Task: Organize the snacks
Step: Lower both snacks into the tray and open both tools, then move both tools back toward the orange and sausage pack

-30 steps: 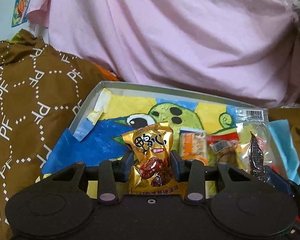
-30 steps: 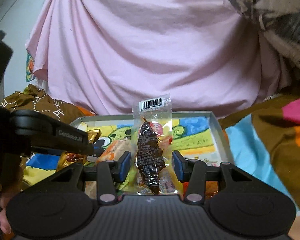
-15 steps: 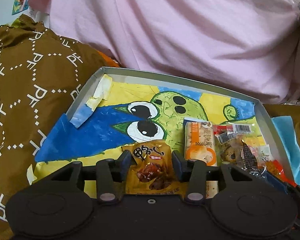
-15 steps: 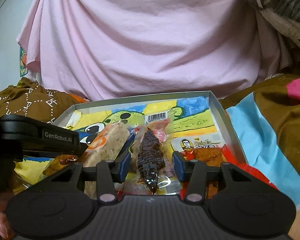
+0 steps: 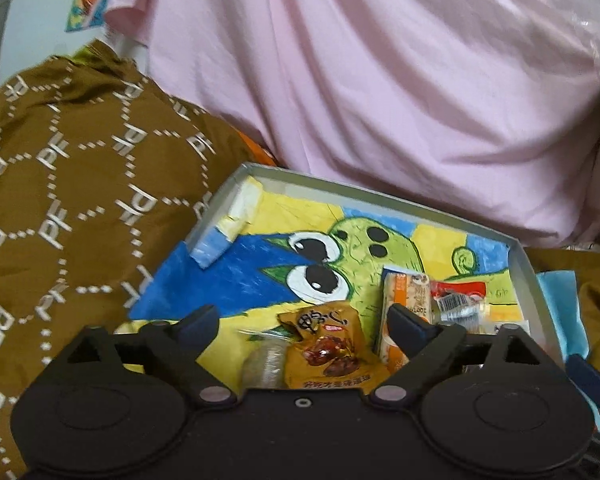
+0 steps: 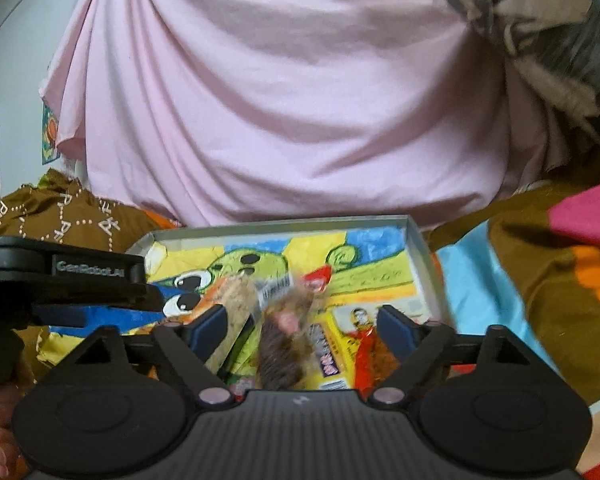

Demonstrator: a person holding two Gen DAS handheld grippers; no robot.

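Gold foil snack pouch lies in shallow cardboard tray with cartoon lining, between just-opened left gripper jaws, untouched. Right gripper likewise just spread; clear-wrapped dark snack released into tray. Placement apparently done; tidying possibly left.

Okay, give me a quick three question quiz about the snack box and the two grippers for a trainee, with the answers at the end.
1. True or false: the left gripper is clamped on the gold snack packet.
2. Where does the gold snack packet lie?
A. on the brown cloth
B. in the box
C. on the pink sheet
3. What lies between the fingers of the right gripper?

Key
1. False: its jaws have just opened wide and the pads stand clear of the packet.
2. B
3. The clear packet with a dark snack, blurred, with neither pad pressing on it; these jaws have just opened too.
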